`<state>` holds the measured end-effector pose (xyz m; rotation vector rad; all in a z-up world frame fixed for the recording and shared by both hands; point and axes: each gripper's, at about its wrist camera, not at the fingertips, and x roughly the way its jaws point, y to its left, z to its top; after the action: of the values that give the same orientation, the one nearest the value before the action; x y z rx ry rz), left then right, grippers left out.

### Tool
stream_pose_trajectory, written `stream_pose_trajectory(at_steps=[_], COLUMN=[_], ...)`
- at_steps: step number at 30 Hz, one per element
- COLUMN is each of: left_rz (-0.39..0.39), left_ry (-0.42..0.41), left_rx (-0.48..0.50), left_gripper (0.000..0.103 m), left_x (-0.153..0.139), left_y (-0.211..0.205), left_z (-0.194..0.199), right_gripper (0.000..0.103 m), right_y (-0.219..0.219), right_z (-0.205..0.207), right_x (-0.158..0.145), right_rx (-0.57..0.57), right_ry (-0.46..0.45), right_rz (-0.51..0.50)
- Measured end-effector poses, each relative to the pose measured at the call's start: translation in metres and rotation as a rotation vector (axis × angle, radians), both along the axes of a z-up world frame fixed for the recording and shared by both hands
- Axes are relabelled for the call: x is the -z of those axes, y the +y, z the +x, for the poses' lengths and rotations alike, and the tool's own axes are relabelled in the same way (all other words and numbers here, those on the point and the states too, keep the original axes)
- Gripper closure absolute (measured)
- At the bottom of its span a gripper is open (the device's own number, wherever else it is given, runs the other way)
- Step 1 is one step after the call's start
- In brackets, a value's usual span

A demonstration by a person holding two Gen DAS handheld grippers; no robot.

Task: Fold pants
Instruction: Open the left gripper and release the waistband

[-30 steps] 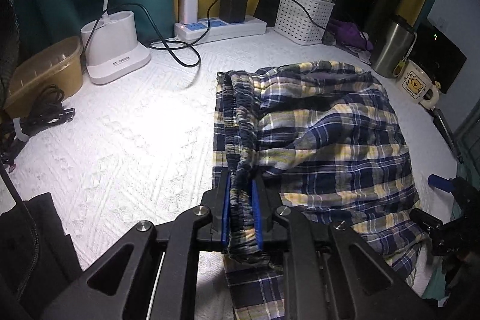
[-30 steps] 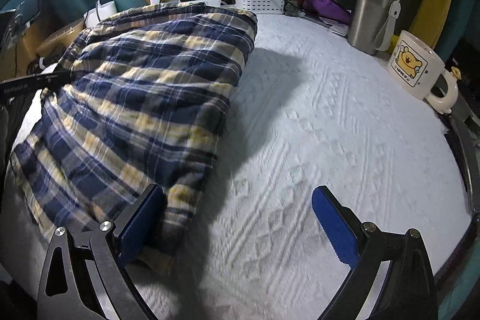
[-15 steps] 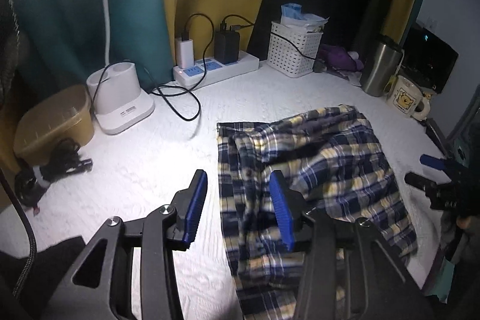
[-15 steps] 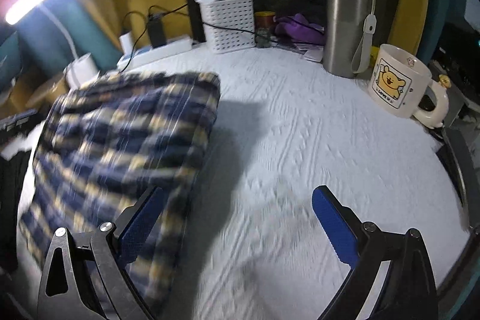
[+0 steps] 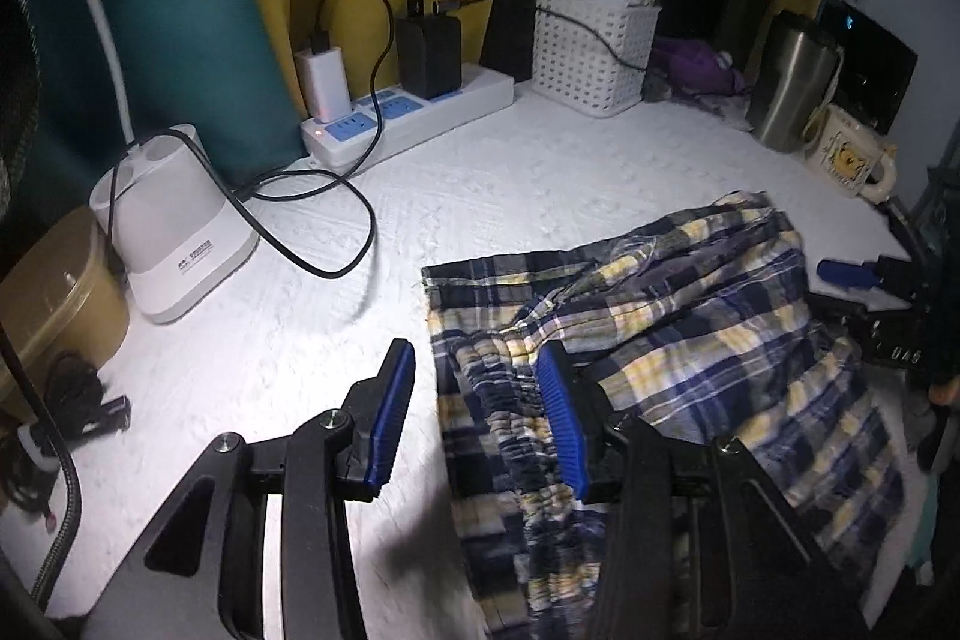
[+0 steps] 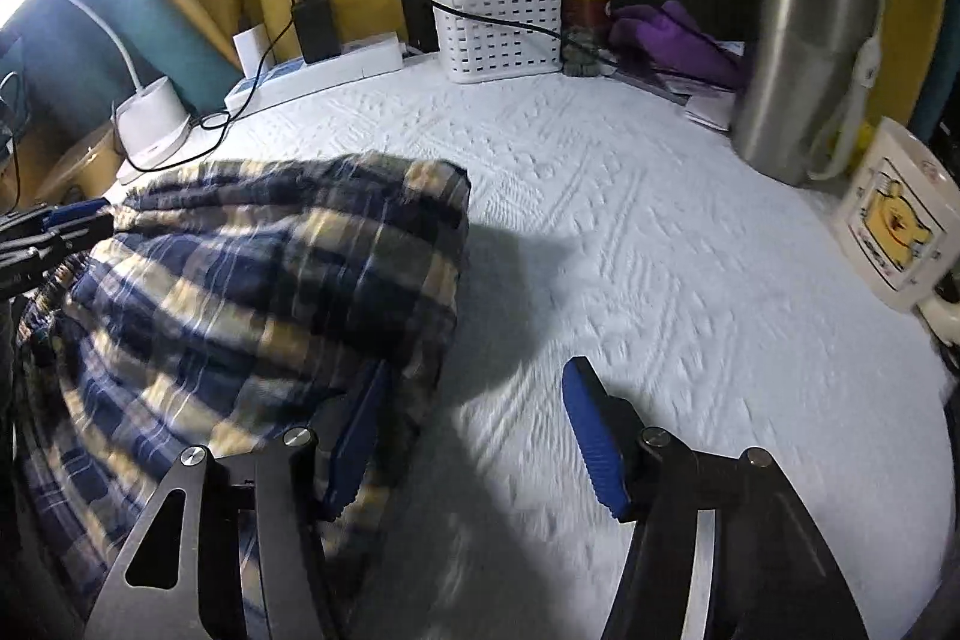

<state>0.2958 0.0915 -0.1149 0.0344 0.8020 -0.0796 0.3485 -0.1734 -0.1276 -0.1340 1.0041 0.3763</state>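
Note:
The blue and yellow plaid pants (image 5: 672, 340) lie folded in a loose pile on the white textured cover (image 5: 492, 184); they also show in the right wrist view (image 6: 258, 280). My left gripper (image 5: 477, 412) is open, its jaws astride the gathered elastic waistband (image 5: 504, 400) at the pile's left edge, holding nothing. My right gripper (image 6: 474, 436) is open and empty at the pile's right edge, its left finger (image 6: 354, 436) against the cloth. The right gripper also shows far right in the left wrist view (image 5: 852, 274).
Along the back stand a white lamp base (image 5: 168, 226), a power strip (image 5: 408, 118) with chargers and a looping black cable (image 5: 336, 220), a white basket (image 5: 591, 52), a steel tumbler (image 6: 804, 64) and a bear mug (image 6: 894, 220). A tan box (image 5: 54, 298) sits far left.
My left gripper let go of the waistband, opened and drew back; the pants dropped flat. My right gripper stayed open and moved in against the pile's right edge.

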Motion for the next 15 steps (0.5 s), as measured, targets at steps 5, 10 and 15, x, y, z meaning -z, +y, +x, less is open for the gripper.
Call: stream_pose_trajectory(at_steps=[5,10,15], left_rz=[-0.008,-0.028,-0.020], left_ry=[0.026,0.041,0.042], left_rx=[-0.017,-0.035,-0.046], left_gripper=[0.060,0.059,0.058], left_x=[0.012,0.020,0.013], left_y=[0.006,0.010,0.007], left_z=[0.011,0.016,0.014], right_gripper=[0.041,0.041,0.041], right_y=[0.003,0.011,0.009], right_z=[0.020,0.037,0.046], right_x=[0.001,0.004,0.001], right_rx=[-0.019,-0.035,-0.019], right_ry=[-0.003,-0.015,-0.006], right_rz=[0.009,-0.001,0.010])
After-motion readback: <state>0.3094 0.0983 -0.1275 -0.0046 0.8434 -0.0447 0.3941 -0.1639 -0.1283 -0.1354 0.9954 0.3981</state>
